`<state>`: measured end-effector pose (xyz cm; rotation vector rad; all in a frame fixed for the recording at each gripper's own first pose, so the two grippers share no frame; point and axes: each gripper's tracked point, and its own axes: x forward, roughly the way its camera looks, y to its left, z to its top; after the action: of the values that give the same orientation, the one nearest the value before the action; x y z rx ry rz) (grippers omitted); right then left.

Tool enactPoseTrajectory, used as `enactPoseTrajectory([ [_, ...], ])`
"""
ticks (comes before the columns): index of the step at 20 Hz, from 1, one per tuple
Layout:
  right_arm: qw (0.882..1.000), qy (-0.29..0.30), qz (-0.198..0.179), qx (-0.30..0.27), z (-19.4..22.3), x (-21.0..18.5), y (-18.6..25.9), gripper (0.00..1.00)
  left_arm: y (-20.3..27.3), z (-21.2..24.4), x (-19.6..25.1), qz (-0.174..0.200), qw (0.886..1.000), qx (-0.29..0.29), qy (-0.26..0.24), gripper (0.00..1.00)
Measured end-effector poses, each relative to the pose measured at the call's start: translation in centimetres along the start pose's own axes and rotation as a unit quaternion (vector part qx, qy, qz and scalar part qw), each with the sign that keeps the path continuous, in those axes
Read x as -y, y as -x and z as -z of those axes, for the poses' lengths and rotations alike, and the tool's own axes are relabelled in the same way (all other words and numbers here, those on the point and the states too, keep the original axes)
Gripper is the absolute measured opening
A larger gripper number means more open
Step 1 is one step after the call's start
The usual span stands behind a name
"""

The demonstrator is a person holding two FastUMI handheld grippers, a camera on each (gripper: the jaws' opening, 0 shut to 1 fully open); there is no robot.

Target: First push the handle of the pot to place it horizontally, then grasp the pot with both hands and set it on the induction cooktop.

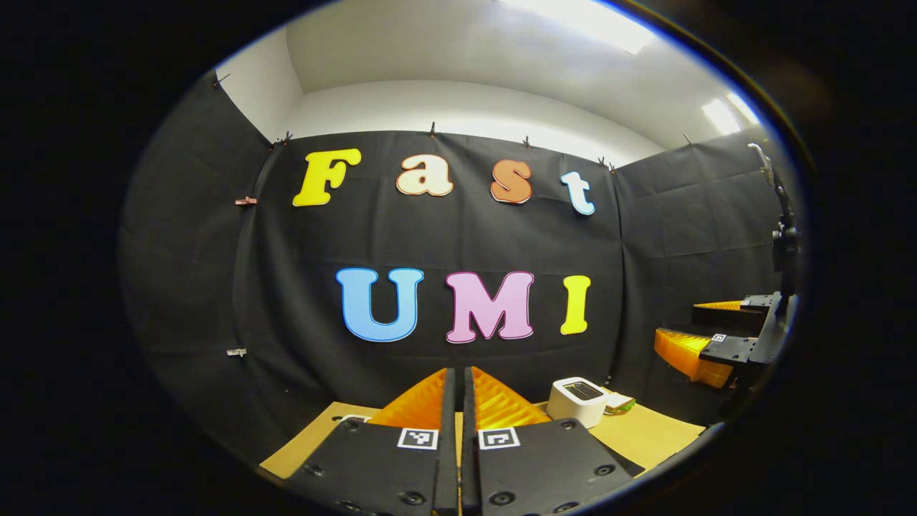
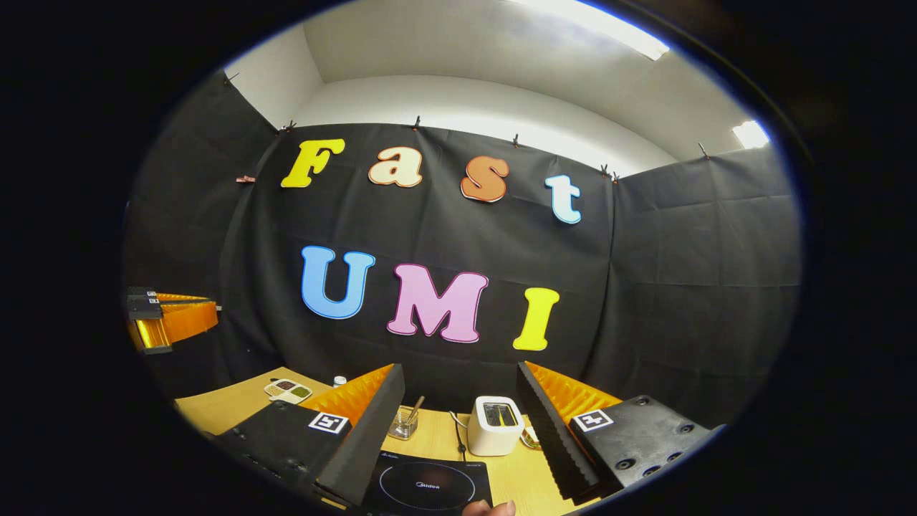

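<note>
The black induction cooktop (image 2: 426, 487) lies flat on the wooden table (image 2: 229, 408), low in the right gripper view, just below and between my right gripper's fingers. My right gripper (image 2: 460, 373) stands open above it, with nothing between the fingers. My left gripper (image 1: 458, 373) is shut, its two fingers pressed together with nothing held, raised over the table's near part. The right gripper (image 1: 677, 322) also appears far right in the left gripper view, held high. The left gripper (image 2: 211, 315) hangs at the far left of the right gripper view.
A white toaster (image 2: 496, 424) stands behind the cooktop, its cord running beside it. A small glass with a stick (image 2: 405, 423) is left of it, a condiment dish (image 2: 286, 390) and a small bottle (image 2: 339, 381) farther left. A fingertip (image 2: 491, 509) shows at the bottom edge.
</note>
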<state>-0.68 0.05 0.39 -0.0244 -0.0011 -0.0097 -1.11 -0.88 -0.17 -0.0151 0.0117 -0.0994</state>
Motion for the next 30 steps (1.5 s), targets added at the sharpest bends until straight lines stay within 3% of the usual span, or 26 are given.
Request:
enactPoseTrajectory([
  [5, 1.0, -0.001, 0.001, -0.007, 0.7, 0.0, 0.2, 0.98, 0.2, 3.4, 0.9, 0.058, 0.996, -0.067, -0.007, 0.04],
  [7, 1.0, -0.004, 0.003, -0.011, 1.0, 0.1, 0.2, 0.98, 0.7, 6.3, 1.6, 0.091, 0.988, -0.123, 0.0, 0.05],
  [10, 1.0, -0.005, 0.005, -0.013, 1.3, 0.2, 0.1, 0.98, 1.4, 11.5, 1.0, 0.105, 0.97, -0.217, 0.02, 0.05],
  [13, 1.0, -0.006, 0.006, -0.018, 1.7, 0.4, 0.2, 0.98, 4.0, 18.7, 0.4, 0.114, 0.933, -0.342, 0.023, 0.05],
  [16, 1.0, -0.002, 0.008, -0.019, 1.9, 0.6, 0.2, 0.98, 7.8, 26.2, 1.1, 0.14, 0.871, -0.47, 0.025, 0.05],
  [22, 1.0, 0.0, 0.01, -0.022, 2.4, 1.2, 0.4, 0.98, 13.3, 35.7, 0.3, 0.152, 0.787, -0.598, -0.007, 0.05],
  [26, 1.0, 0.006, 0.009, -0.024, 2.6, 1.4, 0.8, 0.98, 15.0, 38.9, 0.4, 0.148, 0.75, -0.645, 0.002, 0.05],
  [30, 0.999, 0.009, 0.017, -0.029, 2.9, 2.4, 1.0, 0.98, 14.2, 41.9, 0.4, 0.14, 0.735, -0.664, -0.005, 0.05],
])
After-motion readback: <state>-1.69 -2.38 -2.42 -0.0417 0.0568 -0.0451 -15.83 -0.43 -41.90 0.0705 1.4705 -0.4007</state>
